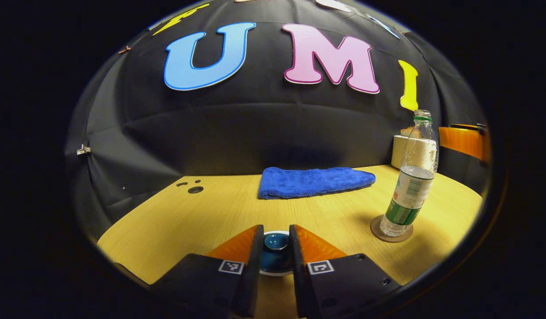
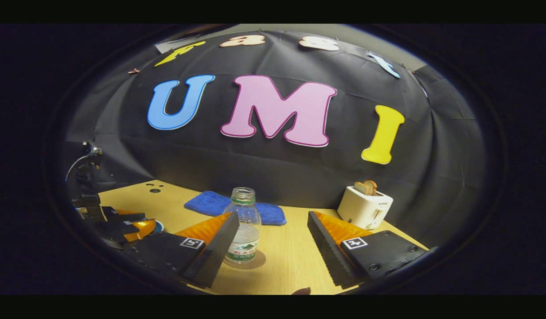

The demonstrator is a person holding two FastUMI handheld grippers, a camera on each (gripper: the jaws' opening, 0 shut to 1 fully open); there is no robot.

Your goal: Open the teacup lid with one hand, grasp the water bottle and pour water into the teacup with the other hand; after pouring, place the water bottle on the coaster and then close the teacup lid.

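In the left gripper view, the left gripper is seen low over the wooden counter, its fingers closed narrowly around the blue knob of the teacup lid; whether both actually press on it cannot be told. The water bottle, uncapped, stands upright on the round coaster at about 3 o'clock from the teacup. A folded blue towel lies near the booth wall at 12 o'clock.

In the right gripper view, the right gripper is held wide open, nothing gripped, with the water bottle just beyond its left finger. A white toaster with bread sits at 2 o'clock.
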